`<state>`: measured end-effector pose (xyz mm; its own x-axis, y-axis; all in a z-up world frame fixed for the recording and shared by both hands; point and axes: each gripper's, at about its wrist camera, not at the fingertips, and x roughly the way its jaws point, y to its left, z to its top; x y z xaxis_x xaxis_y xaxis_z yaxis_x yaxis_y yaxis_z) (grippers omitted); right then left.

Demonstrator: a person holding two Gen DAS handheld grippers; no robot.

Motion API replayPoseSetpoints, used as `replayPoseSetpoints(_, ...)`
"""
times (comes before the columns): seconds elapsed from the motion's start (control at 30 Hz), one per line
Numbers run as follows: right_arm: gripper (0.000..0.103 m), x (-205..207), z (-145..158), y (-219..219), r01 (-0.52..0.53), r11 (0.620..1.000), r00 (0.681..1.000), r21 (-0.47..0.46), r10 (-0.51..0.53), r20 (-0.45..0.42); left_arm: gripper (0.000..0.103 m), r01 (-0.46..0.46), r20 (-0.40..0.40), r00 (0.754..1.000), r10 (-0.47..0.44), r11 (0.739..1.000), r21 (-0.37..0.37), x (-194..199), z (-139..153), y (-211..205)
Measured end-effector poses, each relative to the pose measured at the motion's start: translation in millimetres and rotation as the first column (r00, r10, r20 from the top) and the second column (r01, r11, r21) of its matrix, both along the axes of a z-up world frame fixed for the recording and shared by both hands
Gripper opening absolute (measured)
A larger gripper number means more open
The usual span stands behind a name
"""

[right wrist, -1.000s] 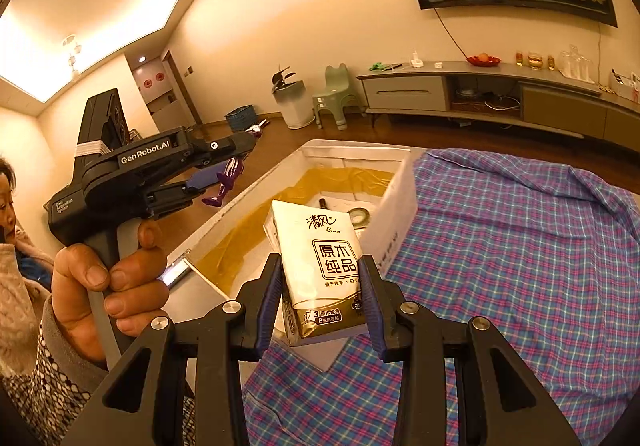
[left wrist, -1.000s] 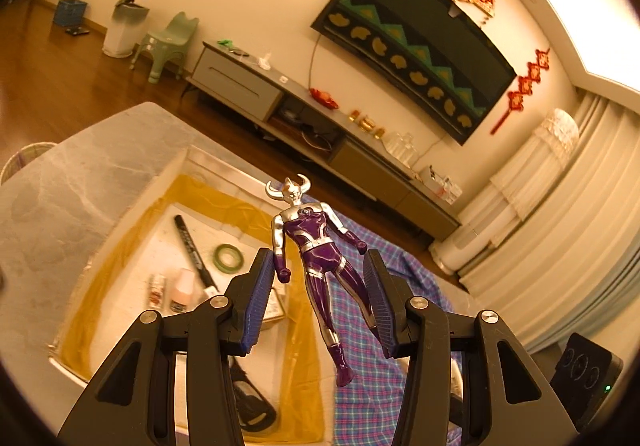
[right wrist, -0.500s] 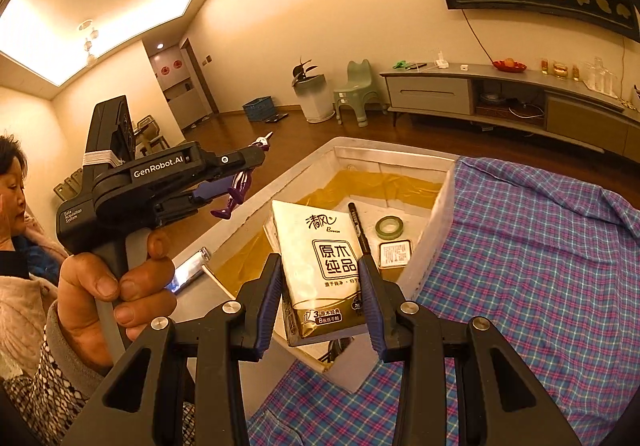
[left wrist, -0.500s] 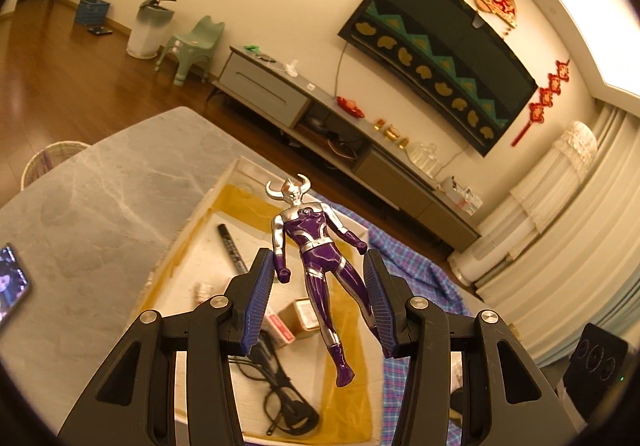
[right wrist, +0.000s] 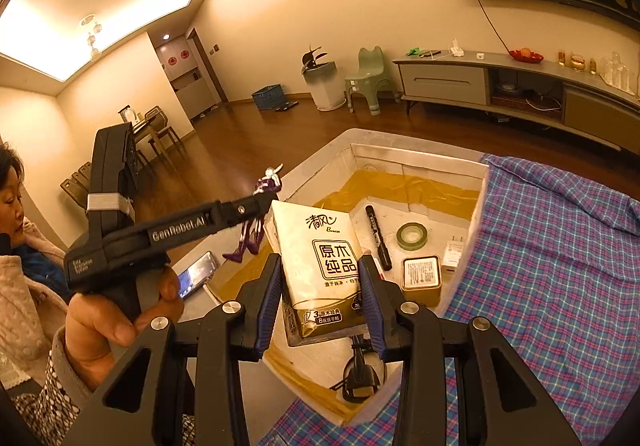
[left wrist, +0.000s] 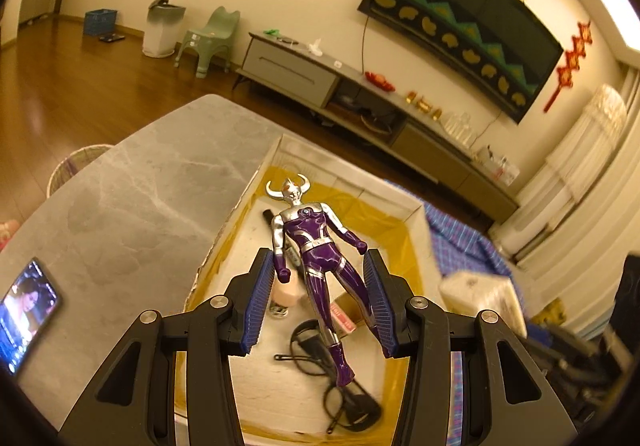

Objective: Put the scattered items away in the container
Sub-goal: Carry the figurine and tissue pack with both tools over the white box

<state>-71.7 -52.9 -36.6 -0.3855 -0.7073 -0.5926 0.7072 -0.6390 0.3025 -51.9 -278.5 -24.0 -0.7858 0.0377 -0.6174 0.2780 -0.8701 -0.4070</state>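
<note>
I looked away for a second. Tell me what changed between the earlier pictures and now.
Both grippers advanced over the white container: the left gripper carried the purple figure from its edge to above its contents, the right gripper brought the tissue pack closer. Both grips stayed shut; nothing was released.

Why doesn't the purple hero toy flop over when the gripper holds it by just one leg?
The purple figure looks like hard molded plastic: its arms and free leg stick out without drooping, so it is probably stiff. The left gripper seems to clamp only a thin, glossy leg, so it might swivel or slip if jolted.
</note>
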Motion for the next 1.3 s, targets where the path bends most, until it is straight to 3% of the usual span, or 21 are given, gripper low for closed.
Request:
replayPoseSetpoints(0.47, 0.04, -61, -16, -25, 0.045, 0.999, 0.994, 0.011, -0.046, 0.1, 0.048, 0.001, 0.069, 0.998, 0.006, 0.995, -0.1, -29, -13, 2)
replayPoseSetpoints(0.77, 0.04, -103, -30, -37, 0.078, 0.995, 0.985, 0.064, -0.087, 0.148, 0.048, -0.028, 0.08, 0.996, 0.034, 0.997, -0.07, -64, -16, -8)
replayPoseSetpoints(1.0, 0.04, -120, -46, -46, 0.082, 0.987, 0.983, 0.135, -0.102, 0.153, 0.049, -0.016, 0.134, 0.991, 0.031, 0.994, -0.109, -79, -19, -4)
replayPoseSetpoints(1.07, 0.041, -122, -47, -49, 0.08, 0.985, 0.984, 0.151, -0.103, 0.148, 0.051, -0.017, 0.165, 0.986, 0.035, 0.994, -0.11, -84, -23, -5)
replayPoseSetpoints(1.13, 0.046, -125, -49, -53, 0.079, 0.981, 0.986, 0.18, -0.103, 0.128, 0.067, -0.022, 0.186, 0.982, 0.04, 0.995, -0.097, -88, -25, -7)
replayPoseSetpoints(1.3, 0.051, -126, -53, -52, 0.1, 0.973, 0.988, 0.209, -0.121, 0.094, 0.068, -0.033, 0.202, 0.978, 0.043, 0.998, -0.052, -86, -30, -14)
